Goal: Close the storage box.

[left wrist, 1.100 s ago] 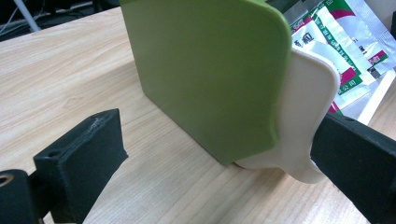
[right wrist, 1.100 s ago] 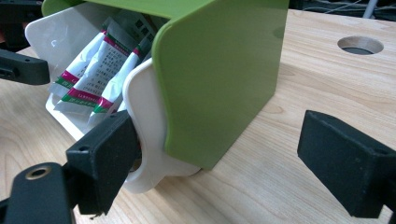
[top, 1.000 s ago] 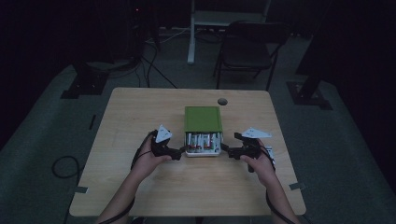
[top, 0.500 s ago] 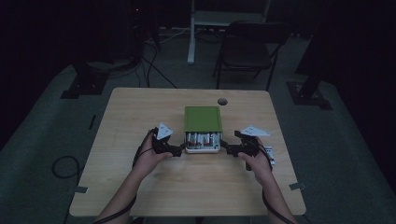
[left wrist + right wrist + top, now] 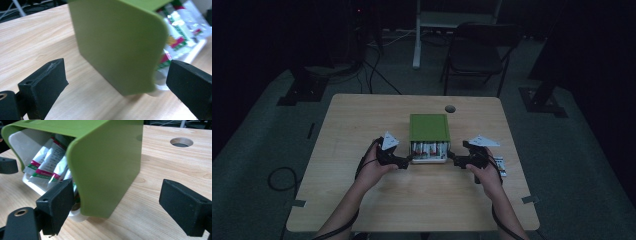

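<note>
The box (image 5: pixel 429 129) sat mid-table (image 5: pixel 362 120), packets (image 5: pixel 428 149) inside its near end, left gripper (image 5: pixel 408 162) and right gripper (image 5: pixel 453 159) flanking it.

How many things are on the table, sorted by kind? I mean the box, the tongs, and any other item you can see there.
Green box with white drawer: 1
Tongs, left and right, both open: 2
Small white item near the table's right edge, too small to identify: 1
Sachets in the drawer: several, count unclear
Total without sachets: 4

Wood table (image 5: pixel 362 125) has a round cable hole (image 5: pixel 450 108) near the far edge. Small white packet (image 5: pixel 500 167) lies near its right edge. Dark folding chair (image 5: pixel 477 50) on the floor beyond.
</note>
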`<state>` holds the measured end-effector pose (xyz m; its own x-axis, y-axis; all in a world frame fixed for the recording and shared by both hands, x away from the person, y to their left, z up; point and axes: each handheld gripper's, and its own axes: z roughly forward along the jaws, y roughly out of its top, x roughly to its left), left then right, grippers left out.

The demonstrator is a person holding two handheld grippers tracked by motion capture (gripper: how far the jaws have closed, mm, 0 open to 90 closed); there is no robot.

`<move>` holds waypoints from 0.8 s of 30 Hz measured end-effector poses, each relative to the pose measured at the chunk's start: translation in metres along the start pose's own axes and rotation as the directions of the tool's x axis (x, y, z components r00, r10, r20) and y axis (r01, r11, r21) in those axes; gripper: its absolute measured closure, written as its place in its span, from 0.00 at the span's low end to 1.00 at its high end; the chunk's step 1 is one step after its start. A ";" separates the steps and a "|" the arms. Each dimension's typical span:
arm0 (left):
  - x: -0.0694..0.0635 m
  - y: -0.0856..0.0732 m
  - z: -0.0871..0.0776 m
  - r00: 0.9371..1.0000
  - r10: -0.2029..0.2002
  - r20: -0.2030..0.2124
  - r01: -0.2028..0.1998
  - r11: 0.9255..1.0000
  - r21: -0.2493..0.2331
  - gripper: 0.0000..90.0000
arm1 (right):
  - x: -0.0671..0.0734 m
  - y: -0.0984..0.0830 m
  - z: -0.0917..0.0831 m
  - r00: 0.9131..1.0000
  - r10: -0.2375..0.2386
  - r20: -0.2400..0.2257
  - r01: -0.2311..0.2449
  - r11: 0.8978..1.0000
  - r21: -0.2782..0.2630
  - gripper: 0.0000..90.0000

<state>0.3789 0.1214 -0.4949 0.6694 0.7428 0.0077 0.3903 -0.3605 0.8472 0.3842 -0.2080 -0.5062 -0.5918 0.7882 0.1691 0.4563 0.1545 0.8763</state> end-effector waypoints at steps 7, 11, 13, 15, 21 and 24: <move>-0.004 0.000 -0.007 1.000 -0.011 0.016 0.011 1.000 -0.006 0.04 | 0.005 0.000 -0.003 1.000 -0.023 -0.017 0.023 1.000 0.010 0.14; -0.006 0.000 -0.011 1.000 -0.004 0.008 0.004 1.000 -0.014 0.04 | 0.006 -0.002 -0.007 0.999 -0.024 -0.024 0.024 1.000 0.005 0.14; -0.007 0.000 -0.013 1.000 -0.004 0.006 0.004 1.000 -0.021 0.04 | 0.005 -0.003 -0.009 0.999 -0.027 -0.017 0.027 1.000 0.001 0.14; -0.008 0.000 -0.016 1.000 -0.002 -0.005 0.002 1.000 -0.022 0.04 | 0.004 -0.004 -0.011 1.000 -0.031 -0.005 0.031 1.000 0.001 0.14; -0.009 -0.007 -0.021 1.000 -0.005 -0.021 0.005 1.000 -0.010 0.04 | 0.002 -0.010 -0.019 0.999 -0.045 0.024 0.044 0.999 0.013 0.14; -0.008 -0.009 -0.024 1.000 -0.007 -0.027 0.007 1.000 -0.006 0.04 | 0.000 -0.012 -0.023 0.999 -0.043 0.031 0.043 0.999 0.015 0.14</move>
<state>0.3548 0.1319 -0.4898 0.6494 0.7603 0.0158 0.3911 -0.3518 0.8505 0.3635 -0.2233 -0.5065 -0.5901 0.7989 0.1169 0.4406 0.1972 0.8758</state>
